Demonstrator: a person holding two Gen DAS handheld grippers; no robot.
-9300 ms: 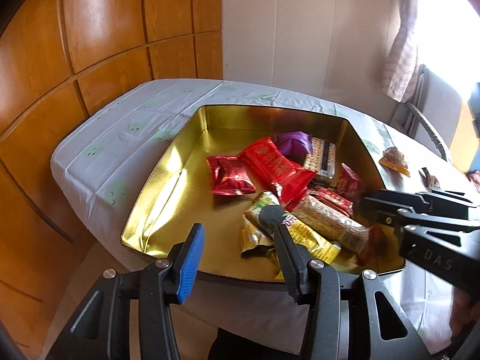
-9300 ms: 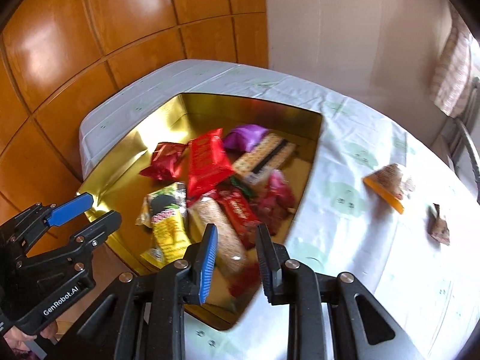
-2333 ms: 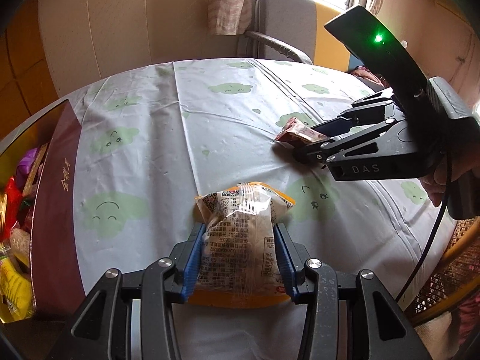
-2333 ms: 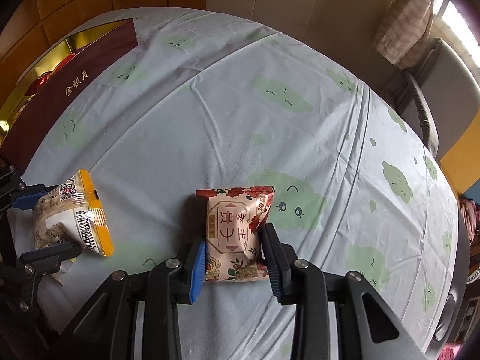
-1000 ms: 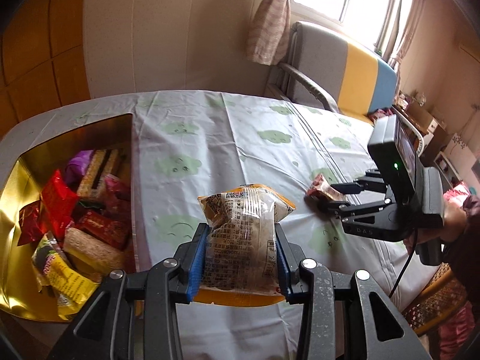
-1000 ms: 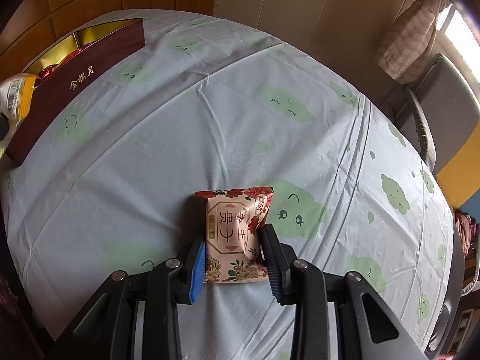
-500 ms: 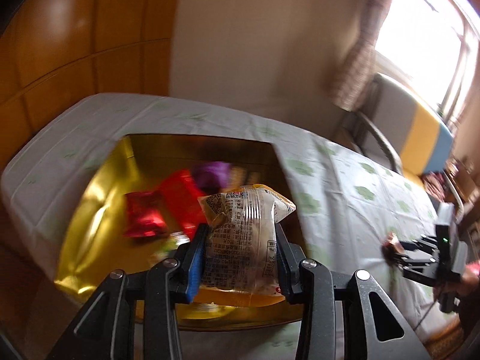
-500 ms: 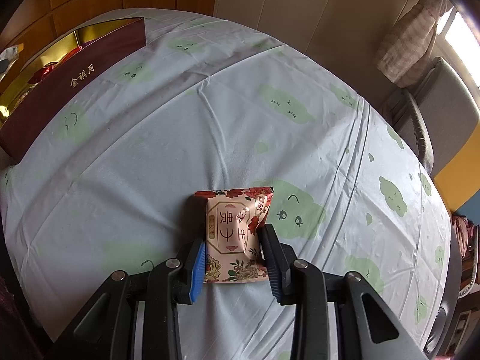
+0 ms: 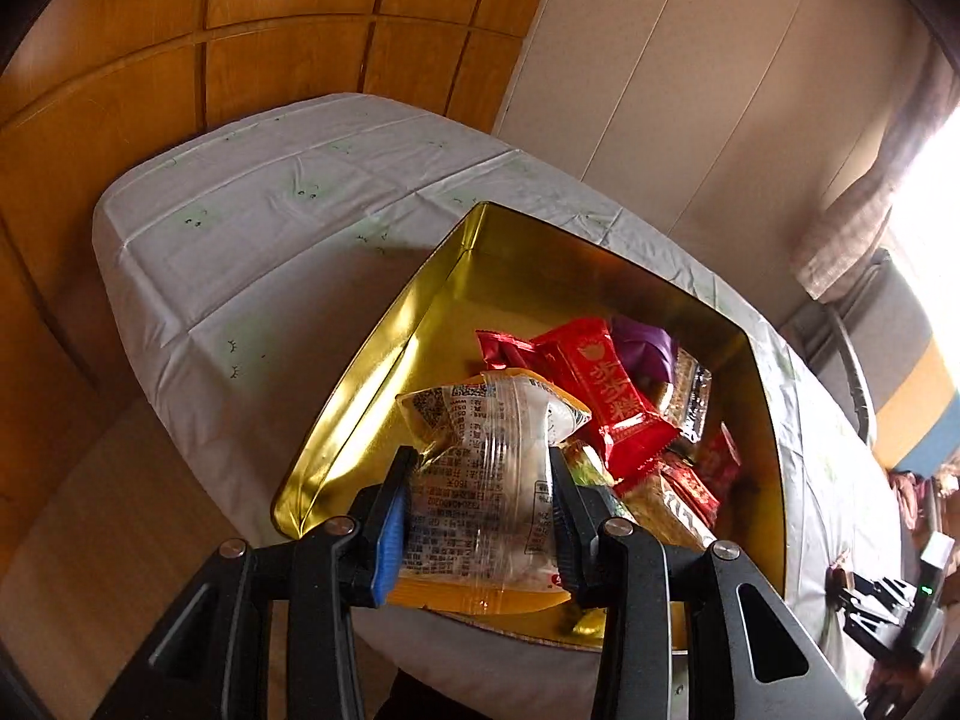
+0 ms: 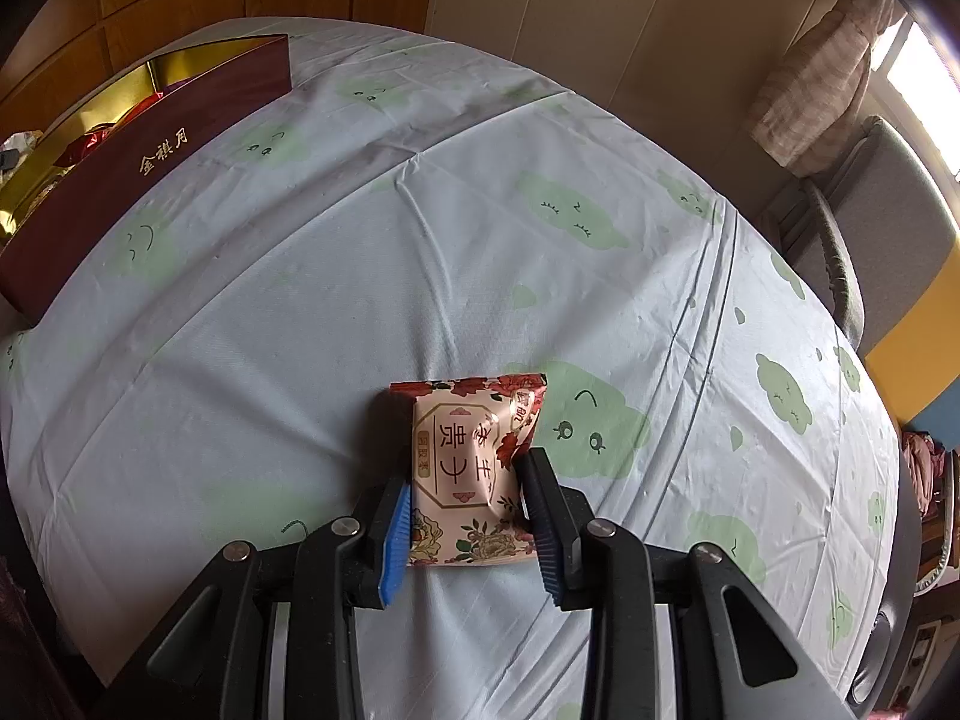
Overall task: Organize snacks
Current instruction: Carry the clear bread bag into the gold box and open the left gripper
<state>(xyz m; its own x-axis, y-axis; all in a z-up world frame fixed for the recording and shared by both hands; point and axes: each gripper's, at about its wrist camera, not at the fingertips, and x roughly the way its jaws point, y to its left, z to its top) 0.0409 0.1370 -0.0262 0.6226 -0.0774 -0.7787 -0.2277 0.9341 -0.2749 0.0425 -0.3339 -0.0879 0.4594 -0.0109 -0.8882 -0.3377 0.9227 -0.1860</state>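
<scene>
clear pastry packet (image 9: 483,483): see-through wrapper with an orange-yellow edge, black print on a white label, pale filling inside, top end crumpled. left gripper (image 9: 480,516) has its jaws closed on it, pads pressing both sides, holding it over the near edge of the gold tin (image 9: 384,360).

gold tin: shiny gold inside, dark red outer wall with gold characters, sitting on the counter (image 10: 300,312), which has a pale cloth with green cloud faces. inside the tin, toward its right half: a red packet (image 9: 606,396) with gold characters, a smaller dark red packet (image 9: 504,348), a purple packet (image 9: 642,339), plus more wrapped snacks beneath them. left half of the tin bare gold.

floral packet (image 10: 471,468): pink-beige, red flowers at the corners, framed characters in the middle. it lies flat on the counter, well apart from the gold tin, between the jaws of the right gripper (image 10: 465,510); jaws narrowed to its sides, pads touching or nearly touching, cannot tell if they grip.
</scene>
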